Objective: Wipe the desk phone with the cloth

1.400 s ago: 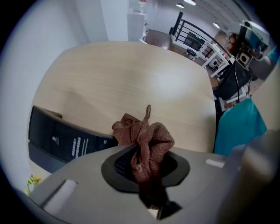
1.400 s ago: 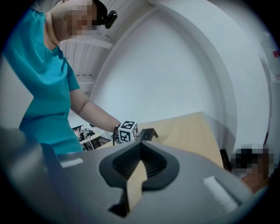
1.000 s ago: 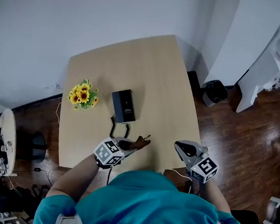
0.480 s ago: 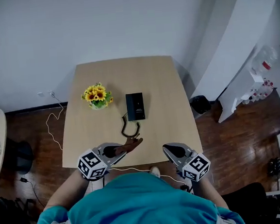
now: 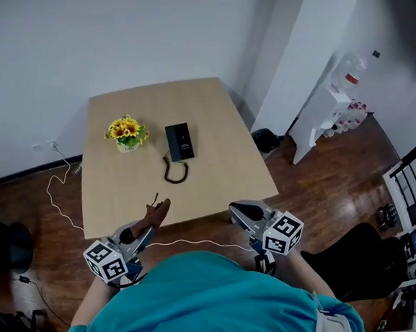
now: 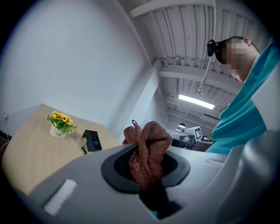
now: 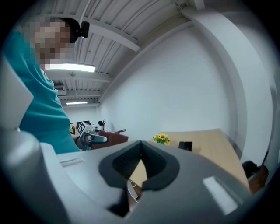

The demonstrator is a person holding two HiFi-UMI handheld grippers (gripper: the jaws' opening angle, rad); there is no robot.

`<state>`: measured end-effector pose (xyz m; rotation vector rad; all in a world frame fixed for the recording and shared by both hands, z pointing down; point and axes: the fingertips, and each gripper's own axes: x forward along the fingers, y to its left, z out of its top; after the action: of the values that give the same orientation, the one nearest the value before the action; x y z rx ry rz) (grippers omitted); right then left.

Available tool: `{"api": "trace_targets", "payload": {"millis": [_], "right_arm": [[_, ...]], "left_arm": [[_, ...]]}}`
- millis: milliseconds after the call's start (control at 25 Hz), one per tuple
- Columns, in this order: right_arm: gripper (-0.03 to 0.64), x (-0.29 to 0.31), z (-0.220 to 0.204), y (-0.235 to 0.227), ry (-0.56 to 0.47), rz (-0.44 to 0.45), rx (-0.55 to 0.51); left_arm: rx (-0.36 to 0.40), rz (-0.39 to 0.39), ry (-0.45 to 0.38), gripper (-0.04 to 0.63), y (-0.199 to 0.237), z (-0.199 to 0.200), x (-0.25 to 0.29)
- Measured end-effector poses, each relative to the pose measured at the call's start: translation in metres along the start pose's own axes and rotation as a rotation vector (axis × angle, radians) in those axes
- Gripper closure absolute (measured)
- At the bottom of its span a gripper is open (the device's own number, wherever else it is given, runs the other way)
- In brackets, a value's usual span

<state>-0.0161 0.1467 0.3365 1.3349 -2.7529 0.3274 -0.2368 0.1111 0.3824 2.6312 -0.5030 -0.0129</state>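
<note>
1. L gripper at near-left edge of table, jaws clamped on brown cloth; in left gripper view cloth bunched between pads, loose end sticking up past tips.
2. R gripper by near-right edge of table, level w/ the left one; in right gripper view tips closed together, nothing between them, only a slit of table showing lower down.
3. Desk phone black, lying flat approx mid-table, well apart from both grippers; coiled cord looped on the near side of it.
4. Phone also seen small in left gripper view and right gripper view, untouched by cloth.
5. Pot of yellow flowers upright, near phone, on its left.
6. Teal sleeves & torso of person filling bottom of head view.
</note>
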Motion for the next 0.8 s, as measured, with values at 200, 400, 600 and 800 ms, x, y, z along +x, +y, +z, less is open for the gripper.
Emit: {"api": "trace_targets", "payload": {"millis": [200, 400, 600, 800], "right_arm": [[0.615, -0.058, -0.012, 0.011, -0.023, 0.054, -0.034], [0.615, -0.129, -0.060, 0.021, 0.025, 0.105, 0.005], [0.615, -0.174, -0.101, 0.040, 0.062, 0.134, 0.063], [0.615, -0.195, -0.106, 0.068, 0.069, 0.156, 0.065]], "left_arm": [[0.029, 0.079, -0.007, 0.518, -0.065, -0.034, 0.001], [0.046, 0.146, -0.016, 0.518, -0.150, -0.079, 0.020], [0.201, 0.133, 0.070, 0.518, -0.222, -0.114, 0.024], [0.265, 0.096, 0.101, 0.518, -0.243, -0.126, 0.018]]}}
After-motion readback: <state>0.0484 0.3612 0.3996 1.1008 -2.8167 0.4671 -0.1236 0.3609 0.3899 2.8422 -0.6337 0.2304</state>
